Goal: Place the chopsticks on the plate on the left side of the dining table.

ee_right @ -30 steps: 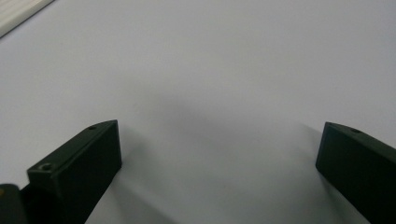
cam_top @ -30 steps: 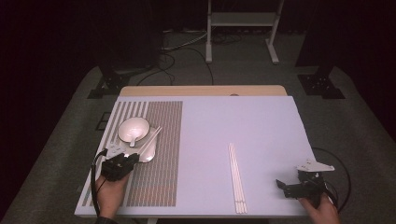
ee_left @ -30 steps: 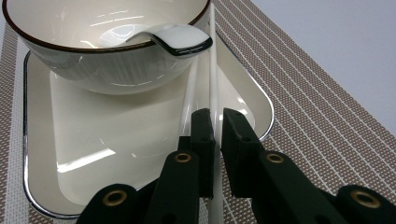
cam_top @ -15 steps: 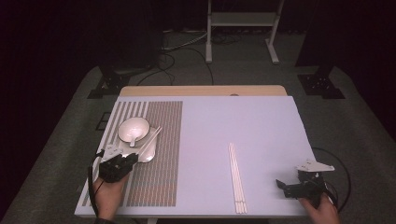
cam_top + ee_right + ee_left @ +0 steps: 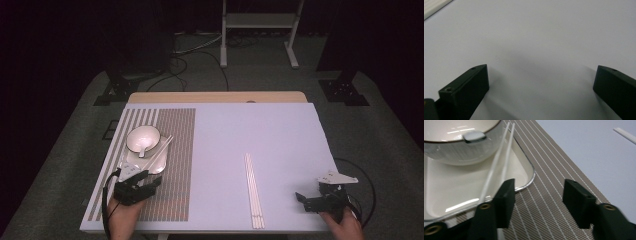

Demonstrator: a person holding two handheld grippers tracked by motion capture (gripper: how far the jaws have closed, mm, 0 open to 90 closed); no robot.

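White bowl [image 5: 456, 145] holding spoon [image 5: 474, 136], on tray [image 5: 456, 182], chopsticks [image 5: 499, 160]

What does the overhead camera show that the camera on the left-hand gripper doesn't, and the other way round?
The high view alone takes in the whole table, the right gripper near its front right corner, and the left gripper seen from above on the striped placemat.

The left gripper view alone gives a close look between that gripper's own jaws, which have just been opening with nothing between them, and at the spoon handle on the bowl's rim.

Both show the bowl, the tray, the chopsticks on the tray and the other chopsticks lying on the table.
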